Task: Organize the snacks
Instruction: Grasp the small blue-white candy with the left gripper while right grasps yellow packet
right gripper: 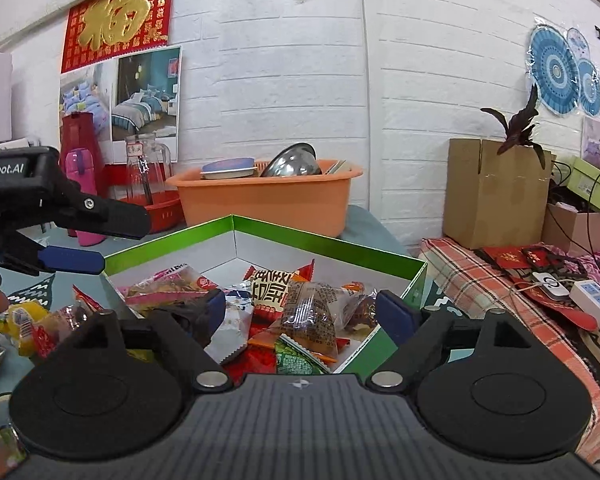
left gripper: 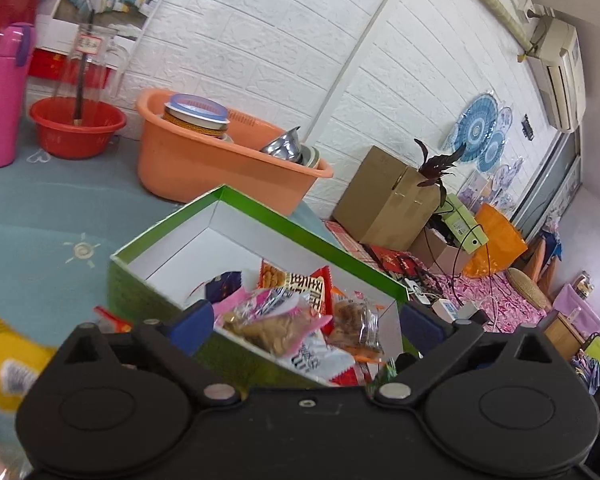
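A green box (left gripper: 172,224) with a white inside stands on the blue mat and holds several snack packets (left gripper: 284,320). My left gripper (left gripper: 306,322) is open and empty, its blue pads wide apart over the box's near side. In the right wrist view the same box (right gripper: 324,240) holds the packets (right gripper: 308,312). My right gripper (right gripper: 312,312) is open and empty above them. The left gripper (right gripper: 72,260) shows at the box's left edge there. Loose snacks (right gripper: 24,324) lie on the mat left of the box.
An orange basin (left gripper: 204,168) with bowls and a jar stands behind the box. A red basin (left gripper: 76,128), a pink bottle (left gripper: 4,96) and a glass pitcher (left gripper: 88,60) are at the back left. A cardboard box (right gripper: 496,192) and a power strip (right gripper: 592,296) are to the right.
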`<control>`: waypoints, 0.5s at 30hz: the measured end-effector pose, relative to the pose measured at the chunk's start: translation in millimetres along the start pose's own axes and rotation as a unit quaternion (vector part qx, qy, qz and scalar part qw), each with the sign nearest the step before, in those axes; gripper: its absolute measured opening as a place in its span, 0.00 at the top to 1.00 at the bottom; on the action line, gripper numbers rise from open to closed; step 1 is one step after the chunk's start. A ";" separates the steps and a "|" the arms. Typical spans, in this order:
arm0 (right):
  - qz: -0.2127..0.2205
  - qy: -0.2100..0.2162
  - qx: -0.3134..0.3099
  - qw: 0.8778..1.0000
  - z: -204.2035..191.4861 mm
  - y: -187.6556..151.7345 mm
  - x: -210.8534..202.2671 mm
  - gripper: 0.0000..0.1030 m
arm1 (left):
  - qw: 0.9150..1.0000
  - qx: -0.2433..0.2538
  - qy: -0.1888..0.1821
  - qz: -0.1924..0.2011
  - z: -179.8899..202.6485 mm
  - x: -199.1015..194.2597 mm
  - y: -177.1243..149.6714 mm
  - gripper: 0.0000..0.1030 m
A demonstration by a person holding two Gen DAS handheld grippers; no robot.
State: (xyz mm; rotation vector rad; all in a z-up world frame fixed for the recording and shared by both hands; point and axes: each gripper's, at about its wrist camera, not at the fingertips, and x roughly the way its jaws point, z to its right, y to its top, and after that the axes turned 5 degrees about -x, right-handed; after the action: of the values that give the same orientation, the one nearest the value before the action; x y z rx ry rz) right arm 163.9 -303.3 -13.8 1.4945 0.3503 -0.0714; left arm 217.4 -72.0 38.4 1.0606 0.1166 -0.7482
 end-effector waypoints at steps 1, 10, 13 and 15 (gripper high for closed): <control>0.002 0.004 -0.001 1.000 -2.5 0.8 -7.1 0.00 | 1.000 -0.004 0.007 0.003 0.9 -9.4 -2.3 0.00; 0.004 0.047 -0.003 0.999 -27.4 -3.8 -60.4 0.00 | 0.999 0.004 0.018 0.036 -0.2 -97.1 -56.4 0.00; -0.008 0.067 -0.004 0.998 -36.8 -12.2 -71.4 0.00 | 0.999 -0.005 0.030 0.022 -8.0 -111.6 -78.8 0.00; -0.017 0.078 -0.008 0.997 -44.2 -18.8 -76.2 0.00 | 0.999 -0.016 0.040 0.009 -15.6 -118.1 -92.5 0.00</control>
State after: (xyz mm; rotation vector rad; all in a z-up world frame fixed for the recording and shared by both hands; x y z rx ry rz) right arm 78.6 -274.2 -12.9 1.4825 0.5013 0.0199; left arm 76.5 -25.1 12.2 1.0601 0.1865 -0.6852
